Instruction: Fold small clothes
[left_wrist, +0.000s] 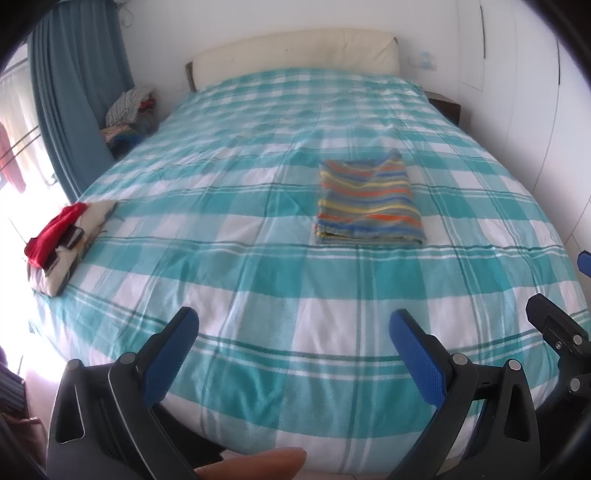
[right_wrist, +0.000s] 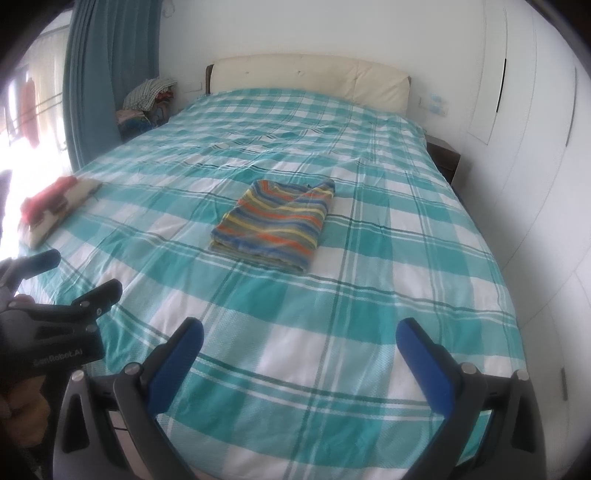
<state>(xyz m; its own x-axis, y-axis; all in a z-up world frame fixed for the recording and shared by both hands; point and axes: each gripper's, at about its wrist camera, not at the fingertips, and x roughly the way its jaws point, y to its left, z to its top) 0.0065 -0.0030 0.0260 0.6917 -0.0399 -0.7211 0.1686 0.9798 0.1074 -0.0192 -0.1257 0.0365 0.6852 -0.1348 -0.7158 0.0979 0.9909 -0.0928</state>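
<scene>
A striped garment in grey, orange, yellow and blue lies folded into a rectangle in the middle of the bed; the right wrist view shows the striped garment from a slant. My left gripper is open above the bed's near edge, well short of the garment, with nothing between its blue pads. My right gripper is also open and empty, held back from the garment over the foot of the bed. The left gripper's fingertips also show at the left of the right wrist view.
The bed has a teal and white checked cover. A small stack of clothes with a red piece on top sits at its left edge. A clothes pile stands by the blue curtain. White wardrobe doors line the right.
</scene>
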